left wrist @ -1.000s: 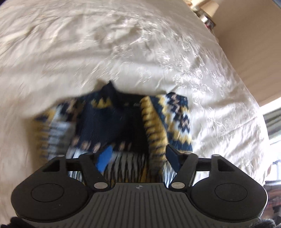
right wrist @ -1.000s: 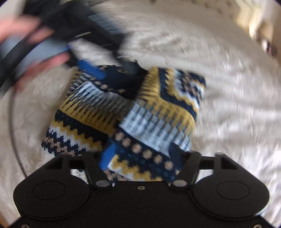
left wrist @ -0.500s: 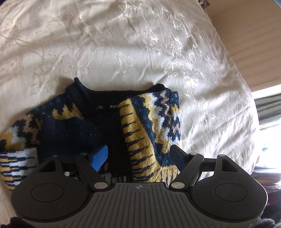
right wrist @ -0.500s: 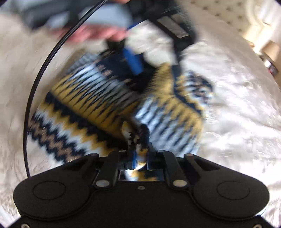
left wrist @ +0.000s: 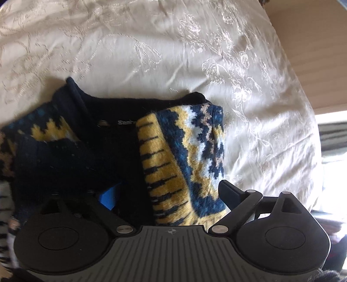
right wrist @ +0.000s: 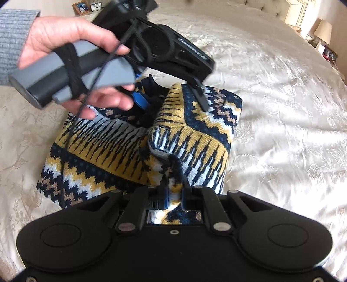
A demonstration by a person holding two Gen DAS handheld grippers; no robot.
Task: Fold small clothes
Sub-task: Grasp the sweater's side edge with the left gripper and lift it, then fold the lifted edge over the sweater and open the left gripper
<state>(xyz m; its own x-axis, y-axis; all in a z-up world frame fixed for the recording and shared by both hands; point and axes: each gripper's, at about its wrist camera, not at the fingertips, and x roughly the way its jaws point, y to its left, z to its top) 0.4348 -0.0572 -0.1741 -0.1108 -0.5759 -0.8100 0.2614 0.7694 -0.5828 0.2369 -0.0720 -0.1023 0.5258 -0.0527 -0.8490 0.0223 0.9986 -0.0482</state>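
A small knitted sweater in navy, yellow and white lies partly folded on a cream embroidered bedspread, its dark neck with a label facing up. My left gripper hovers low over the neck end. Its jaws are opening wide, and the folded right flap lies between them without being pressed. In the right wrist view a hand holds that left gripper above the sweater. My right gripper is shut on a pinch of the sweater's near hem, which is lifted slightly.
The bedspread spreads wide to the right and far side. A black cable hangs from the left gripper across the sweater. A lamp and small frames stand beyond the bed. A wooden surface borders the bed.
My right gripper has closed on the sweater's near hem. My left gripper has come down closer to the neck end and spread its jaws wider.
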